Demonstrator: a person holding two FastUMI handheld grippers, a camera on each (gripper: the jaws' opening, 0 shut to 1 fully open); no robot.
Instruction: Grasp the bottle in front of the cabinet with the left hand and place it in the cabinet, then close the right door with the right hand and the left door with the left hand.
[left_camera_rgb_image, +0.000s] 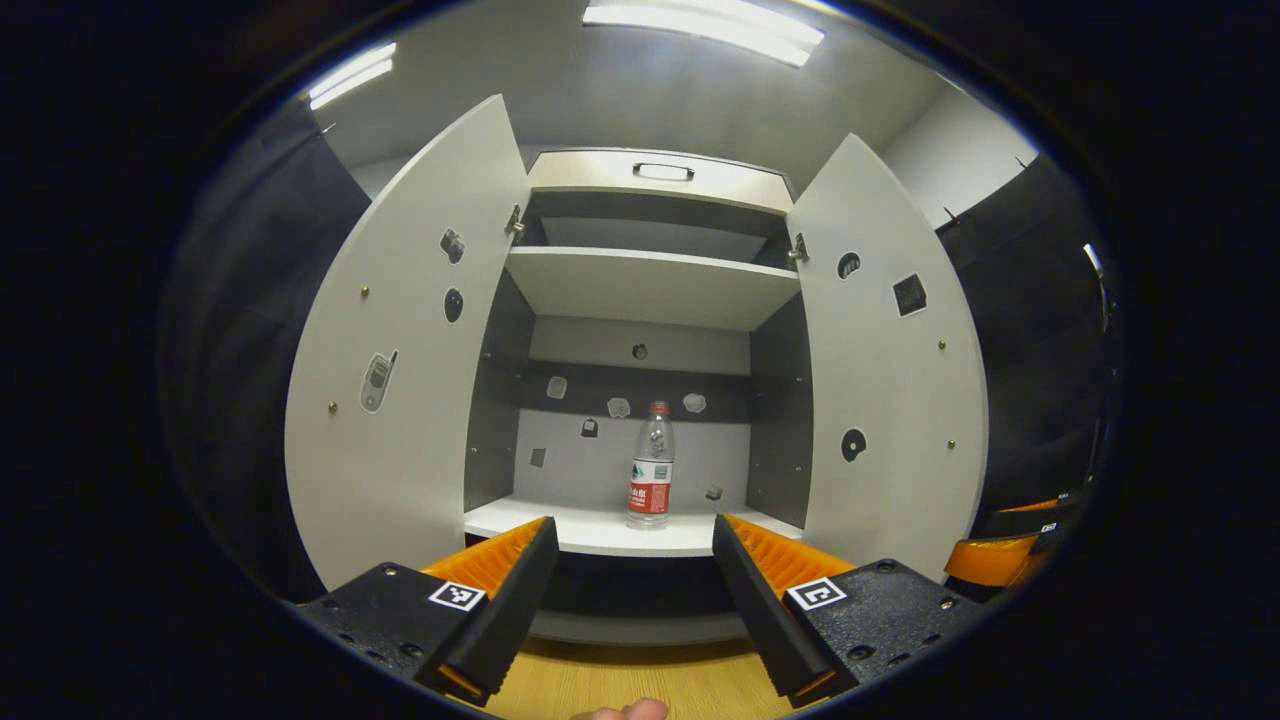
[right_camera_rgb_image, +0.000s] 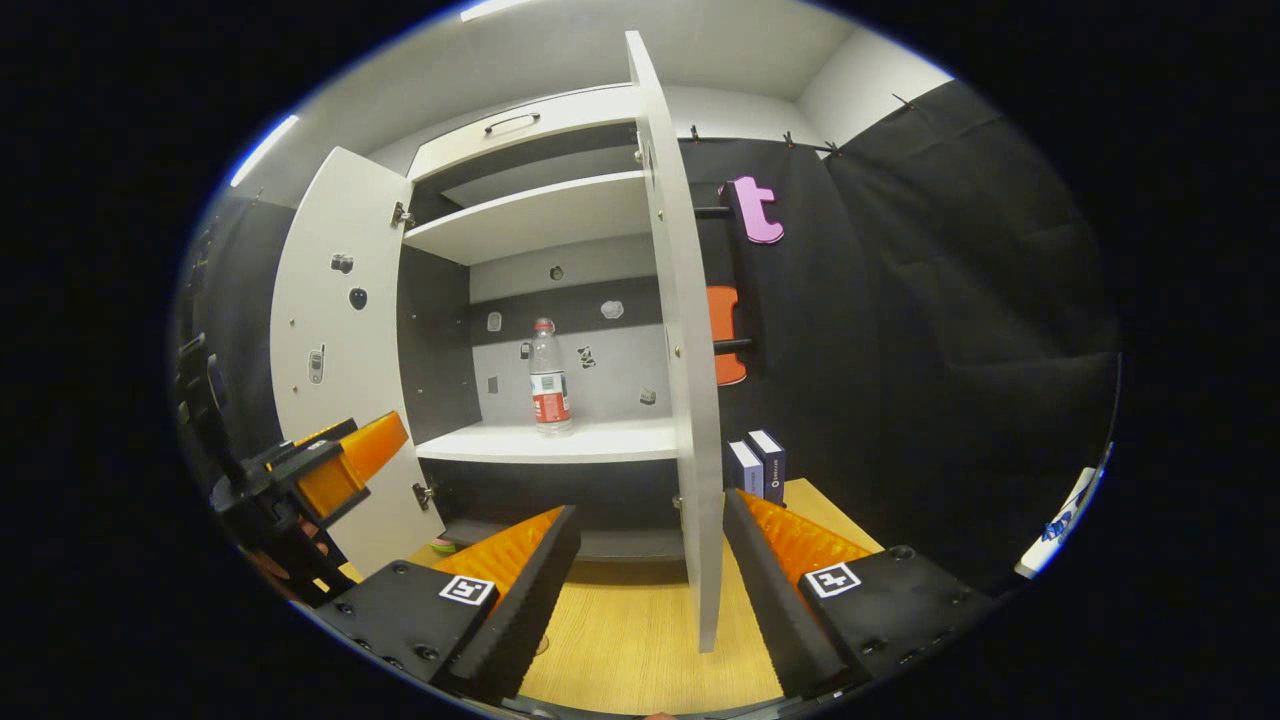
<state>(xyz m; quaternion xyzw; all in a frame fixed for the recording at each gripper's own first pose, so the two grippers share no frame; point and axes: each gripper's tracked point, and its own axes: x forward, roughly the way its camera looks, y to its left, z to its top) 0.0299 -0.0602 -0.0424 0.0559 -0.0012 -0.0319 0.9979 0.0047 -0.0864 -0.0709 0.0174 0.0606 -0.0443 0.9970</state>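
Now one bottle (left_camera_rgb_image: 651, 466) stands inside the cabinet (left_camera_rgb_image: 610, 528) (two doors ajar); both grippers (left_camera_rgb_image: 635, 590) (right_camera_rgb_image: 650, 590) spread wide, empty.

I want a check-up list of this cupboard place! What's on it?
Surface: wooden table, bare near the fingers.
Job's things: bottle upright on the cabinet's lower shelf; left door and right door both open.
Clutter: two small boxes beside the right door.
Grippers: left gripper open, empty; right gripper open, its fingers either side of the right door's edge.
Cables: nothing seen.
Surroundings: black cloth wall, ceiling lights.
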